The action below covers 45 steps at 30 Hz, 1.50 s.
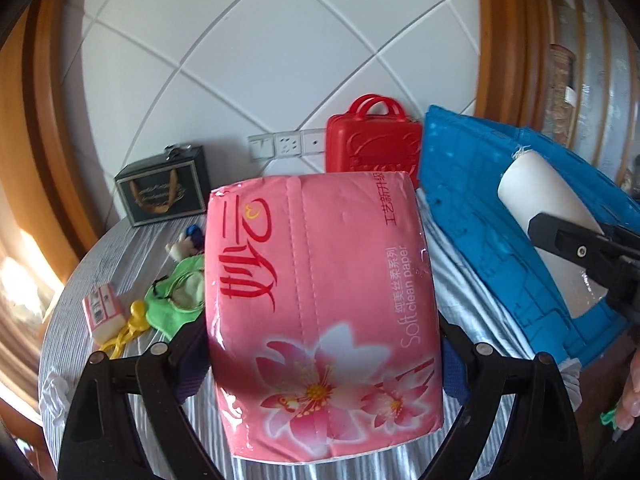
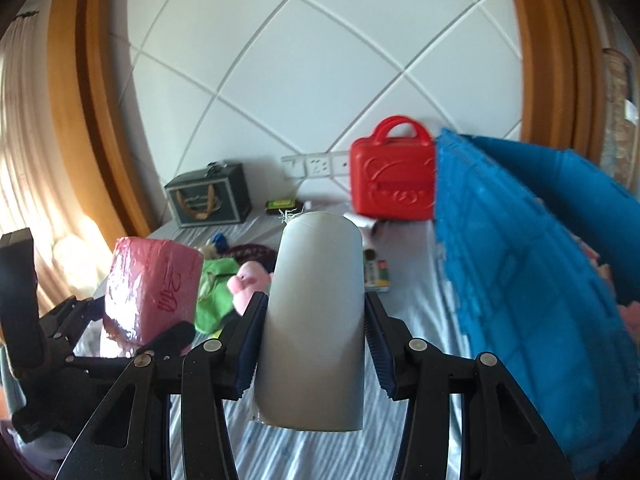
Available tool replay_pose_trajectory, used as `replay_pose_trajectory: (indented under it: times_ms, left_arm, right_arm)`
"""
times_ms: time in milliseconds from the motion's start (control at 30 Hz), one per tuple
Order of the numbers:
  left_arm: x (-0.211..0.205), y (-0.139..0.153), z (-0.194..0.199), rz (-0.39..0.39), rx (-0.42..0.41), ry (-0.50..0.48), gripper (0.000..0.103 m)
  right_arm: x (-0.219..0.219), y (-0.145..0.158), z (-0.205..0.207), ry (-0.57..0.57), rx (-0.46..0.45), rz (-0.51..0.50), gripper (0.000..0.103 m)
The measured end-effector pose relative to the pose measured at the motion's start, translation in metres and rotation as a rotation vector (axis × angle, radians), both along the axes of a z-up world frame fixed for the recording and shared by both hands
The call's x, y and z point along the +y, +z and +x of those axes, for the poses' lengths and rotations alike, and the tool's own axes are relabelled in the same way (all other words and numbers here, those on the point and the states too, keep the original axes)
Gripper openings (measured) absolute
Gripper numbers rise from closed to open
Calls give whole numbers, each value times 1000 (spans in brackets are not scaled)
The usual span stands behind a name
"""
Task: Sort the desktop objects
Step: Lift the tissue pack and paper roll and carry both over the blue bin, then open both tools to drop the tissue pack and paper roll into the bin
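We had the left gripper [image 1: 320, 344] clamped on the pink tissue pack [image 1: 316, 300], the right gripper [image 2: 312, 344] on the white cylinder [image 2: 316, 320]; toys [image 1: 176, 292] beyond both remained unsorted.

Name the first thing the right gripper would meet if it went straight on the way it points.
Probably the red case against the wall: the right gripper points towards it, holding the white cylinder. Depth is unclear.

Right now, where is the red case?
In both wrist views the red case stands at the table's far edge against the white wall, right of the wall sockets and beside the blue basket.
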<state>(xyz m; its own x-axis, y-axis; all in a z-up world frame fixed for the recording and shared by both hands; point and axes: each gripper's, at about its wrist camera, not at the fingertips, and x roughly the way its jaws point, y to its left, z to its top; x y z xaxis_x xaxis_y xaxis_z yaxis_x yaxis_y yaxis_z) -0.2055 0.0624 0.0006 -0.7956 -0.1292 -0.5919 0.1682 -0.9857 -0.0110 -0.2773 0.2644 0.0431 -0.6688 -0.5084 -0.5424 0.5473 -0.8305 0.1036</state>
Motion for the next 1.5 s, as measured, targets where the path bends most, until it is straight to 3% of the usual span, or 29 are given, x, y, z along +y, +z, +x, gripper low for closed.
replay_pose_trajectory:
  times_ms: [233, 500, 700, 833, 967, 1067, 1133, 1300, 1500]
  left_arm:
    - [39, 14, -2, 14, 32, -104, 92]
    - [109, 39, -19, -2, 92, -190, 92]
    - [184, 81, -50, 14, 186, -223, 92]
    - [242, 116, -83, 61, 191, -246, 92]
    - [294, 149, -126, 140, 163, -279, 92]
    - [335, 154, -162, 164, 97, -284, 92]
    - [364, 145, -185, 149, 31, -286, 92]
    - [421, 106, -224, 57, -117, -285, 92]
    - [450, 83, -226, -9, -162, -290, 93]
  right_arm:
    - [36, 13, 9, -86, 26, 2, 47]
    - [116, 32, -2, -173, 64, -61, 47]
    - [206, 57, -45, -228, 132, -70, 47]
    - [267, 79, -83, -247, 171, -43, 47]
    - [315, 88, -133, -255, 155, 4, 47]
    - [336, 81, -171, -249, 114, 63, 47]
    - [355, 64, -200, -247, 46, 102, 47]
    - [372, 43, -219, -230, -19, 125, 47]
    - [387, 32, -231, -210, -29, 157, 47]
